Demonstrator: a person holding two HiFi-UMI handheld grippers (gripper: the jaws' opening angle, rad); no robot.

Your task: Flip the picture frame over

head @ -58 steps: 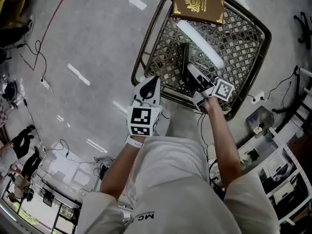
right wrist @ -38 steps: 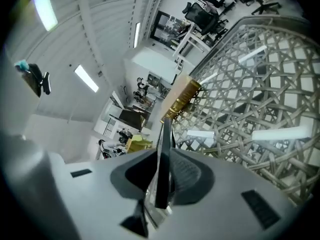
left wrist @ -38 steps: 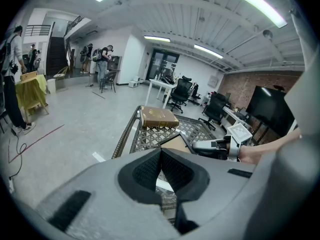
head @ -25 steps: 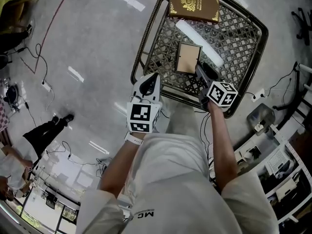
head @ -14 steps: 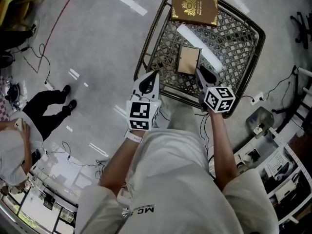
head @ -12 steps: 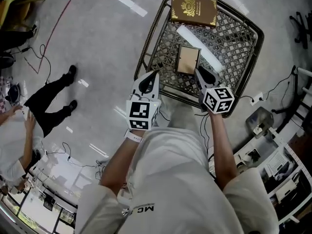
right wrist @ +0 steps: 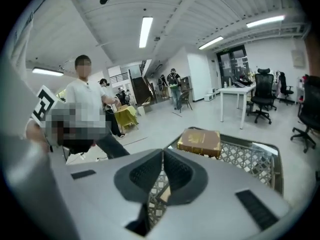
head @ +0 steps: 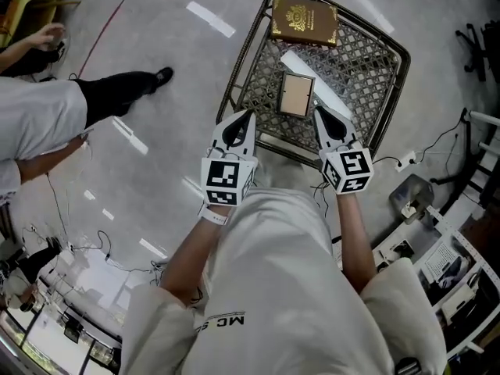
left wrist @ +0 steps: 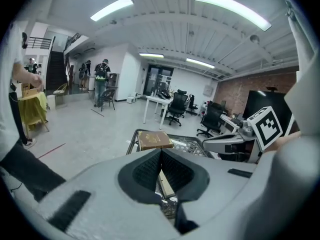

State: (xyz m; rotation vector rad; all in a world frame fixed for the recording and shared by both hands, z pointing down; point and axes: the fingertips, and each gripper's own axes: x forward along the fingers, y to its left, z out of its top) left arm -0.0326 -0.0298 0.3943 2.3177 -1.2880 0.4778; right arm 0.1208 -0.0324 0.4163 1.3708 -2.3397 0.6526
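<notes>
The picture frame (head: 297, 94) lies flat on the lattice table (head: 243, 53), tan face up, free of both grippers. My left gripper (head: 250, 113) hangs over the table's near left rim, jaws shut and empty. My right gripper (head: 316, 109) hovers just right of the frame's near corner without touching it; its jaws are closing with nothing between them, and their tips meet. In the left gripper view the tips (left wrist: 161, 151) touch, and a sliver of the frame (left wrist: 164, 184) shows below them. In the right gripper view the tips (right wrist: 163, 152) also meet above the frame (right wrist: 164, 195).
A brown and gold book (head: 303, 20) lies at the table's far end, beyond the frame. A person (head: 47, 123) stands on the floor at the left. Cables and a shelf unit (head: 437, 264) crowd the floor to the right of the table.
The frame, first held on edge by my right gripper, now lies flat and released. Both grippers have drawn back from the table, the right one closing. A person has walked in at the left.
</notes>
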